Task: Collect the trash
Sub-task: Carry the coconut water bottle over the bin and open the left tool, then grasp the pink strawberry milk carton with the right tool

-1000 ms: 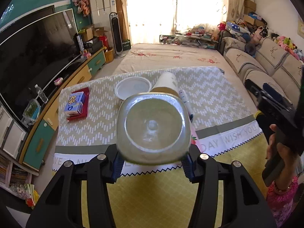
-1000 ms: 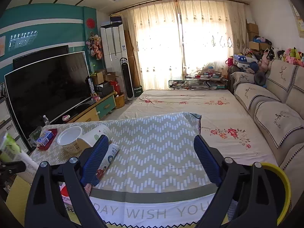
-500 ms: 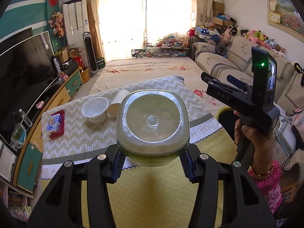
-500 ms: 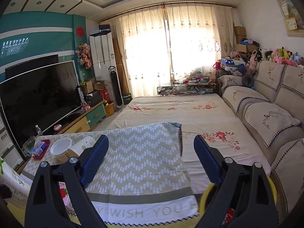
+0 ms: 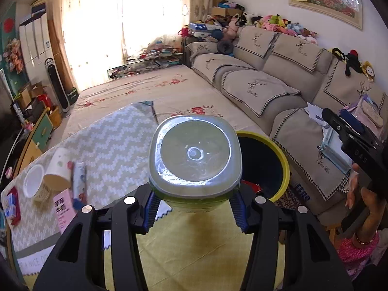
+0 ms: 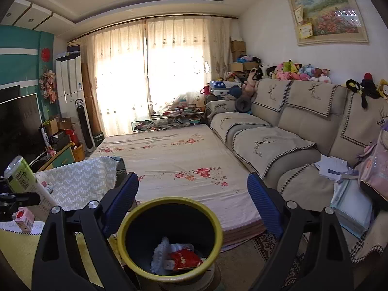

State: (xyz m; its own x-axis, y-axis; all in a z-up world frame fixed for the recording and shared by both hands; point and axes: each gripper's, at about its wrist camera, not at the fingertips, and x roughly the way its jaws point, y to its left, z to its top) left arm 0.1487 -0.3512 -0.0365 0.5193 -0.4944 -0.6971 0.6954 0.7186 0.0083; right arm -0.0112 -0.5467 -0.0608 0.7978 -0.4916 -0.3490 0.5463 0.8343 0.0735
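My left gripper (image 5: 194, 208) is shut on a clear plastic bottle (image 5: 195, 156) with a green label, its square base facing the camera. The bottle hangs over the table edge, just left of the yellow-rimmed black trash bin (image 5: 282, 160). The right wrist view has the same bottle (image 6: 23, 178) at its far left. My right gripper (image 6: 192, 202) is open and holds nothing; it hovers above the bin (image 6: 135, 214), where white paper and a red wrapper (image 6: 184, 259) lie. A paper cup (image 5: 58, 171), a white bowl (image 5: 32, 181) and a tube (image 5: 78, 178) rest on the table.
The table has a chevron cloth (image 5: 114, 145) and a yellow cover (image 5: 194, 254). A pink leaflet (image 5: 64, 209) and a small blue box (image 5: 9, 205) lie at its left. A floral-covered low platform (image 6: 184, 160) and a beige sofa (image 6: 291, 131) stand behind the bin. A person's hand (image 5: 363, 206) holds the right gripper.
Both grippers have swung to the right, from over the table toward the bin. The bottle stays clamped in the left gripper; the right gripper stays open and now hangs over the bin.
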